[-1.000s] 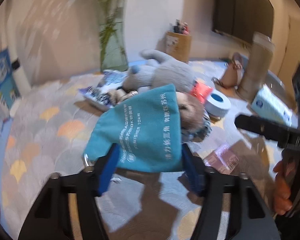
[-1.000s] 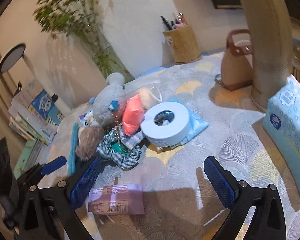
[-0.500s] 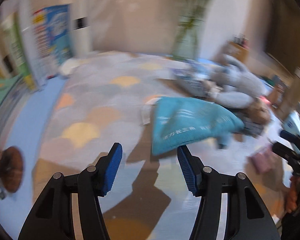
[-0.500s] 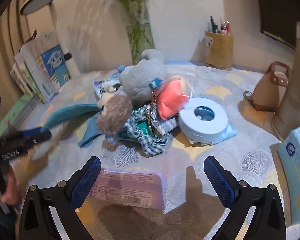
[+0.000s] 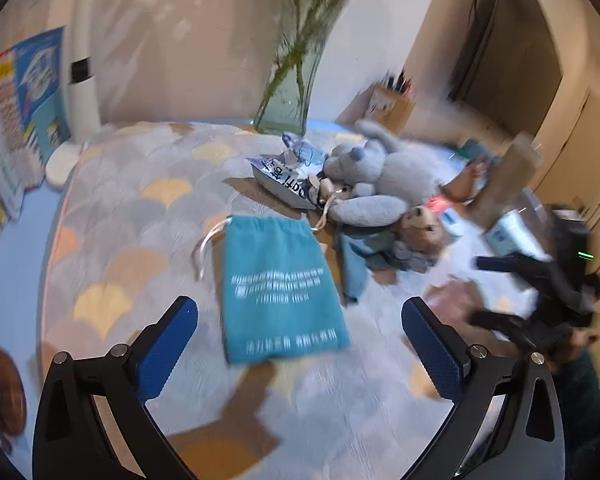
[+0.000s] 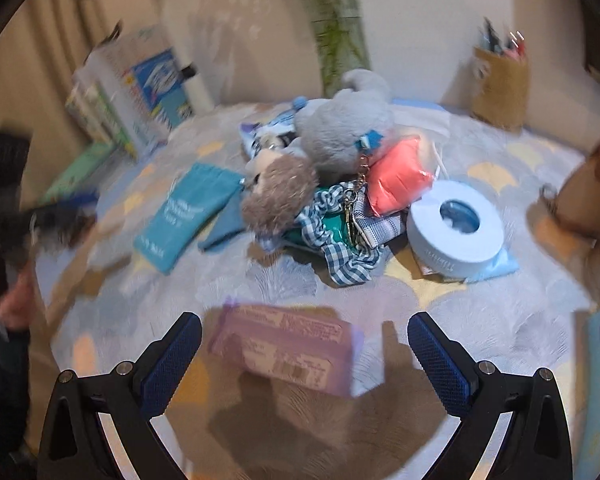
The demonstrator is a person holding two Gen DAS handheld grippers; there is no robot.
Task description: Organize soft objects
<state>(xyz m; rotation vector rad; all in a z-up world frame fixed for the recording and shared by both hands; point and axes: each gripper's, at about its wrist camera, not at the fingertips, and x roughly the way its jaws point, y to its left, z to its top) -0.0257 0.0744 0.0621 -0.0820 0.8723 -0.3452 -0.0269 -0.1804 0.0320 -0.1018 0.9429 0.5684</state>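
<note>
A teal drawstring pouch (image 5: 278,286) lies flat on the patterned cloth, just ahead of my open, empty left gripper (image 5: 298,344). It also shows in the right wrist view (image 6: 188,214). Behind it is a pile: a grey plush toy (image 5: 384,176) (image 6: 340,132), a brown hedgehog plush (image 6: 280,196), a checked scrunchie (image 6: 340,248) and a coral pouch (image 6: 396,178). My right gripper (image 6: 304,354) is open and empty above a purple tissue pack (image 6: 288,346).
A pale blue tape roll (image 6: 456,228) lies right of the pile. A glass vase with stems (image 5: 292,96), a pen holder (image 6: 498,92), a brown bag (image 6: 588,196), books (image 6: 140,92) and a blue tissue pack (image 5: 508,232) ring the table.
My left gripper let go of the teal pouch, opened wide and drew back; the pouch now lies flat left of the pile. My right gripper swung left toward the purple pack.
</note>
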